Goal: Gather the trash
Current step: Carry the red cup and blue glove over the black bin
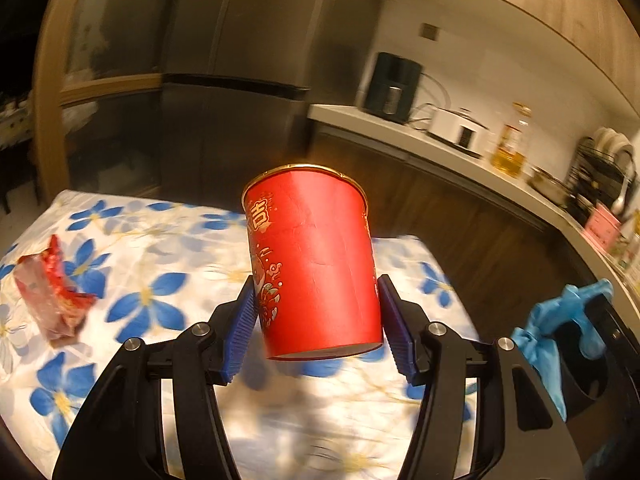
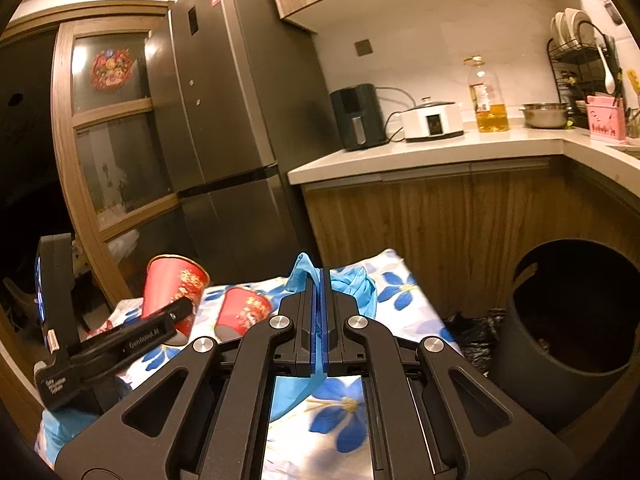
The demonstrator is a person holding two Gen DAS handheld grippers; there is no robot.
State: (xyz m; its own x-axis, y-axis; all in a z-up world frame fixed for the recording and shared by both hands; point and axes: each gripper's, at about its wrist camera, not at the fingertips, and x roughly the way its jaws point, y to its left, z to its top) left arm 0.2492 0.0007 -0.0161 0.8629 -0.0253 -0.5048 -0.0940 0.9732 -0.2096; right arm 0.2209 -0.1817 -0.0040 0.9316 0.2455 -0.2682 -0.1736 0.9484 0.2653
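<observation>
left tool (image 1: 316, 316): blue ribbed pads pressed on both sides of a red paper cup (image 1: 314, 264), held tilted above the desk (image 1: 168, 240); cup has a gold rim, gold chinese characters and cartoon print; its inside is not visible. right tool (image 2: 321, 320): jaws closed narrow on a blue plastic glove (image 2: 356, 286), which hangs above and below the pads. second red paper cup (image 2: 244, 314): lying on its side on the desk, just beside the held cup, interior hidden. crumpled red wrapper (image 1: 50, 292): on the desk's left part, well apart from the cups. desk: covered by a white cloth with blue flowers. dark round bin (image 2: 568, 336): on the floor right of the desk, tilted toward the camera, inside too dark to tell contents; black bag (image 2: 476, 332) beside it. writing: "genrobot.ai" on the left tool's arm in the right wrist view. counter (image 2: 440, 152): air fryer, white cooker, oil bottle (image 2: 490, 96) part full, steel pot.
</observation>
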